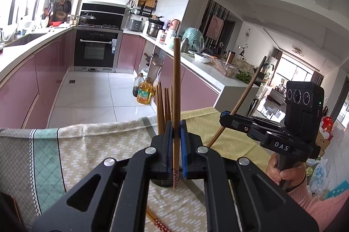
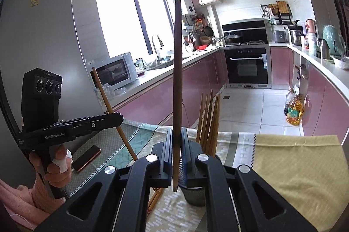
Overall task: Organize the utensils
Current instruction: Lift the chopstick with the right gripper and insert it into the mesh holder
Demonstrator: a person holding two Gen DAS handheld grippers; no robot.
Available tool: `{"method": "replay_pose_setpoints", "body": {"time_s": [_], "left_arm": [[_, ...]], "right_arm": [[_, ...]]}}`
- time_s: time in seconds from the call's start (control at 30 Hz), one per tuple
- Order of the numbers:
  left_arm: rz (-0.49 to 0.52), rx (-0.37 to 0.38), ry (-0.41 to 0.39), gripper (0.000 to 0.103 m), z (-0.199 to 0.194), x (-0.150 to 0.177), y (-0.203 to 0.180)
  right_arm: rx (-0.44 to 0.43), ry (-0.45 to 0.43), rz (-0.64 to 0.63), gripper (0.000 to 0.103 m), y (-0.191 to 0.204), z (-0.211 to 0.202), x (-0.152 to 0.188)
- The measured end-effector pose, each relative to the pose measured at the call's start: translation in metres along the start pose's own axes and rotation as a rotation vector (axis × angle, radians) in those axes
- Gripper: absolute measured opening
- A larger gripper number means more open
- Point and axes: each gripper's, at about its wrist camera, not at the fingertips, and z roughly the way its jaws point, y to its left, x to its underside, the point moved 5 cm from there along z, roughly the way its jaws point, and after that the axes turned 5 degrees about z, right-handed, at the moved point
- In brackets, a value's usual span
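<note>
My left gripper (image 1: 176, 133) is shut on a brown chopstick (image 1: 176, 83) held upright, patterned end down. My right gripper (image 2: 176, 140) is shut on a darker chopstick (image 2: 177, 70), also upright. Several chopsticks (image 2: 209, 120) stand in a dark mesh holder (image 2: 194, 197) just right of and below the right gripper; they also show behind the left gripper's fingers (image 1: 163, 110). Each gripper shows in the other's view, the right one (image 1: 226, 120) and the left one (image 2: 117, 117), each with its chopstick tilted. More chopsticks (image 1: 157, 221) lie on the cloth.
A patterned green and beige cloth (image 1: 91, 144) and a yellow cloth (image 2: 305, 166) cover the table. A phone (image 2: 87, 157) lies at the left. Beyond the table edge are the kitchen floor, pink cabinets and oil bottles (image 1: 144, 92).
</note>
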Motion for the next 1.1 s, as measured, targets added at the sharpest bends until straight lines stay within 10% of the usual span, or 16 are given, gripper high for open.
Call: {"method": "replay_pose_setpoints", "body": {"time_s": [0.37,1.1], "left_arm": [[0.018,-0.036,-0.02,0.007,0.025,-0.026,-0.007],[0.103,-0.112,0.221,0.007,0.097,0.015,0.003]], "right_arm": [[0.041,0.002,-0.019,0.006,-0.012,0.018,-0.012],[0.09,0.219,0.007,0.008,-0.033,0.068,0.025]]}}
